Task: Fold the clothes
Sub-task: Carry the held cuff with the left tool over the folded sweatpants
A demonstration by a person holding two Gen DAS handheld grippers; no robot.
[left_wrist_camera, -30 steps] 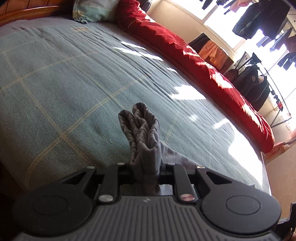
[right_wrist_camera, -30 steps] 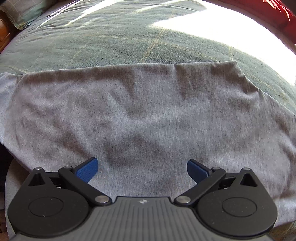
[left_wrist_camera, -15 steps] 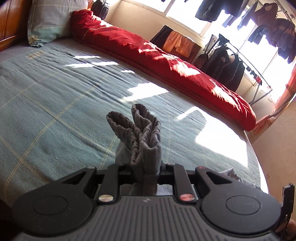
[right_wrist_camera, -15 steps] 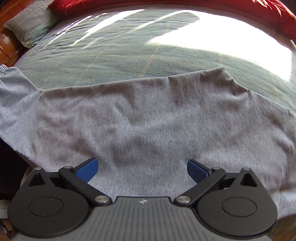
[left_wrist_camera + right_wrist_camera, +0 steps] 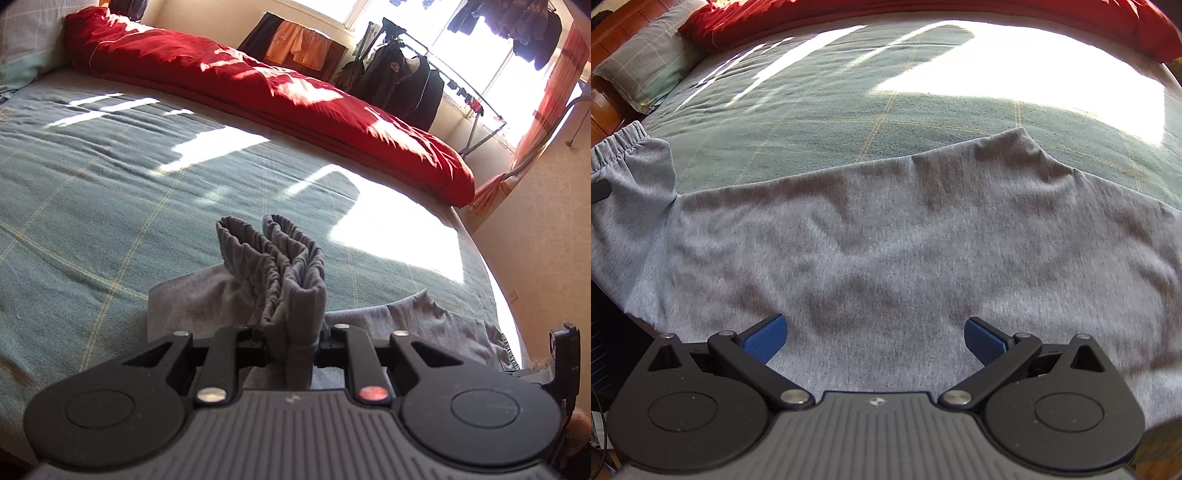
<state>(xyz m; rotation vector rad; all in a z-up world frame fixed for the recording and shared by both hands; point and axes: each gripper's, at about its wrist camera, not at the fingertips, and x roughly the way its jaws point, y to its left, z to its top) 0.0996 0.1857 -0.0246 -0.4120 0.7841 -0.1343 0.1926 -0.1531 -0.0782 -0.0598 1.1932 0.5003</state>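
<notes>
A grey garment (image 5: 886, 251) lies spread flat across the near part of the green checked bed (image 5: 849, 110). Its bunched elastic band (image 5: 280, 269) stands up between the fingers of my left gripper (image 5: 291, 343), which is shut on it. The rest of the grey garment (image 5: 424, 325) trails to the right on the bed. In the right wrist view the same band end (image 5: 617, 147) is lifted at the far left. My right gripper (image 5: 873, 338) hovers open just over the cloth, its blue pads (image 5: 764, 338) wide apart with nothing between them.
A red duvet (image 5: 277, 92) runs along the far side of the bed, with a pillow (image 5: 646, 70) at the head end. A rack of dark clothes (image 5: 406, 85) stands by the window. An orange curtain (image 5: 554, 92) hangs at the right.
My left gripper has swung right with the band held, bringing the window, rack and more grey cloth into view. The right gripper has drawn back, so the lifted band end shows at left.
</notes>
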